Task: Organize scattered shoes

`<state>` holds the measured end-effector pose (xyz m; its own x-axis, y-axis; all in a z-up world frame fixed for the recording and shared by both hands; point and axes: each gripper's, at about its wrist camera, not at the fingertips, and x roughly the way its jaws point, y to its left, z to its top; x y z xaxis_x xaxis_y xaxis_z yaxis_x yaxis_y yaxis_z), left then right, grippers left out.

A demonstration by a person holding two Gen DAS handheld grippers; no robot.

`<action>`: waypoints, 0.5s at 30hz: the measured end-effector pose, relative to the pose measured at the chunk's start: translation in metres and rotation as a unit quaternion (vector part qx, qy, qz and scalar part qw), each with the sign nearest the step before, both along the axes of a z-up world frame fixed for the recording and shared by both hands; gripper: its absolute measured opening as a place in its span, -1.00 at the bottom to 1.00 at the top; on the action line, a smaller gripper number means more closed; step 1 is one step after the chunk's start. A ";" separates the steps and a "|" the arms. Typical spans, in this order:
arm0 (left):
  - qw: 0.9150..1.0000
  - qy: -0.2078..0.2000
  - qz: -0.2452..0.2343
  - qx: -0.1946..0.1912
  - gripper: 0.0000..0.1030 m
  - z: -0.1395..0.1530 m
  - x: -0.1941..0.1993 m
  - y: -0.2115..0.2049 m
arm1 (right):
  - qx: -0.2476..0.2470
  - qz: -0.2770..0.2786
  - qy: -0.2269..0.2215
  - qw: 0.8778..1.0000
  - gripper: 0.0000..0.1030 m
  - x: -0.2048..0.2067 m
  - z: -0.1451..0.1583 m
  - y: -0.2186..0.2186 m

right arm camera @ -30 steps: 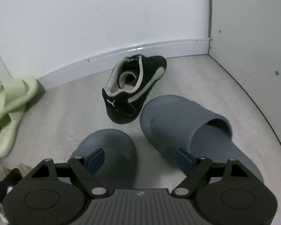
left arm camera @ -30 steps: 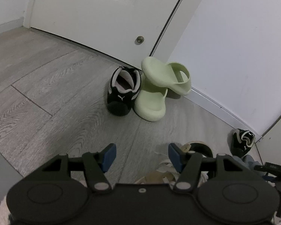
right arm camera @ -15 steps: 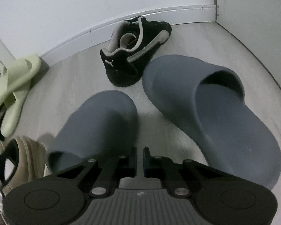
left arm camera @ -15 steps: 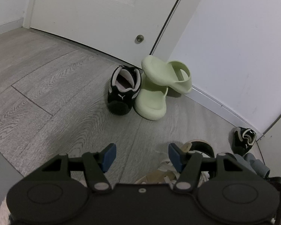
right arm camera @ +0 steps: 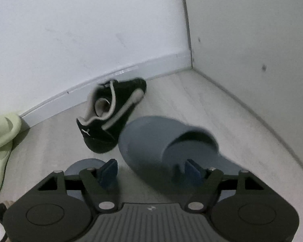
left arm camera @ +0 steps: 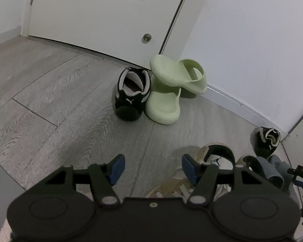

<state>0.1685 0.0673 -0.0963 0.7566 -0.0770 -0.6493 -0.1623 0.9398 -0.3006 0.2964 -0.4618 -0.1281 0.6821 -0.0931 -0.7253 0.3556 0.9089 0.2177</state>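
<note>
Gaping right tongs [right arm camera: 151, 170] over smooth, seemingly foam slide [right arm camera: 167, 139].

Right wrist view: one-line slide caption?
Open right claw above two grey-blue slides, black sneaker by the baseboard.

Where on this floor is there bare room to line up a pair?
Bare: the wood floor left of the black sneaker, and the corner floor beyond the grey slide. Crowded: the beige sneakers under the left gripper.
</note>
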 end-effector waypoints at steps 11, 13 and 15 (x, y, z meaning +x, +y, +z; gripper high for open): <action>1.000 0.005 -0.003 0.003 0.24 0.000 0.002 -0.001 | -0.009 0.100 0.046 0.994 -0.73 -0.004 -0.005 0.014; 1.000 0.004 -0.004 -0.001 0.24 0.000 0.001 0.001 | -0.029 0.137 0.065 0.988 -0.73 -0.009 -0.003 0.023; 1.000 0.004 -0.004 -0.006 0.24 0.000 0.000 0.002 | -0.024 0.146 0.084 0.985 -0.68 -0.012 -0.003 0.024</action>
<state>0.1689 0.0691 -0.0963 0.7512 -0.0907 -0.6538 -0.1564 0.9378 -0.3098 0.2839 -0.4376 -0.1306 0.5547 0.0524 -0.8304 0.1057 0.9855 0.1328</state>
